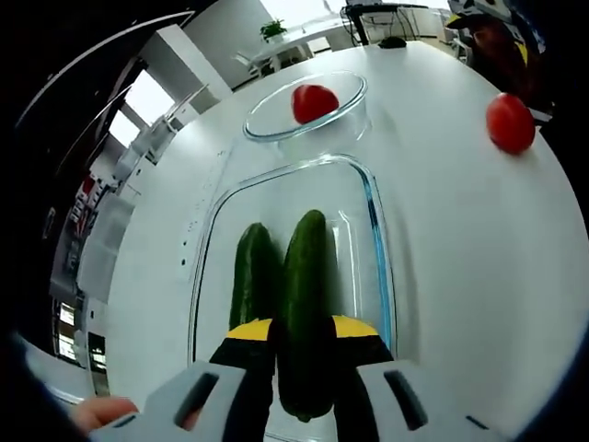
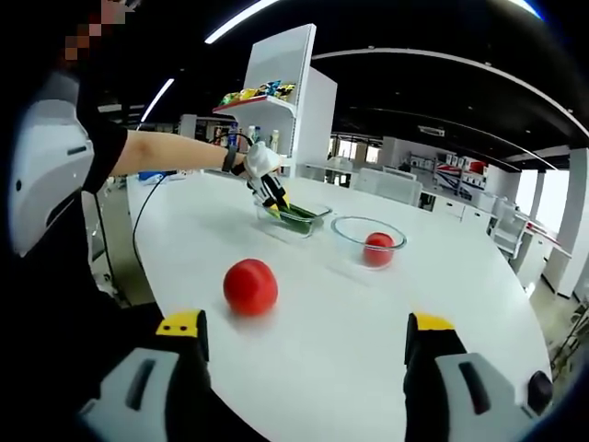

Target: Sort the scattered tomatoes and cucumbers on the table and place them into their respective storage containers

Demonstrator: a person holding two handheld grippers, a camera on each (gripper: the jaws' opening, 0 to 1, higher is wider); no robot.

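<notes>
My left tongs [image 1: 304,354] pinch a cucumber [image 1: 306,313] over the rectangular glass dish [image 1: 377,230], beside another cucumber [image 1: 253,276]; I judge release comes next. My right tongs [image 2: 304,345] stand spread, facing the loose tomato [image 2: 250,286] on the desk [image 2: 442,276], which belongs in the round bowl [image 2: 368,241].

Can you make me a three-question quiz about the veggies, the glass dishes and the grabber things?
1. Where is the loose red tomato?
A. on the white table
B. in the round bowl
C. in the rectangular dish

2. How many dark green cucumbers are at the rectangular glass dish?
A. one
B. two
C. four

3. What is the left gripper doing?
A. hanging open
B. squeezing a tomato
C. shut on a cucumber

Answers: 1 A, it sits on the white table outside the round glass bowl. 2 B, one lying cucumber and one held cucumber. 3 C, its jaws pinch the held cucumber.
</notes>
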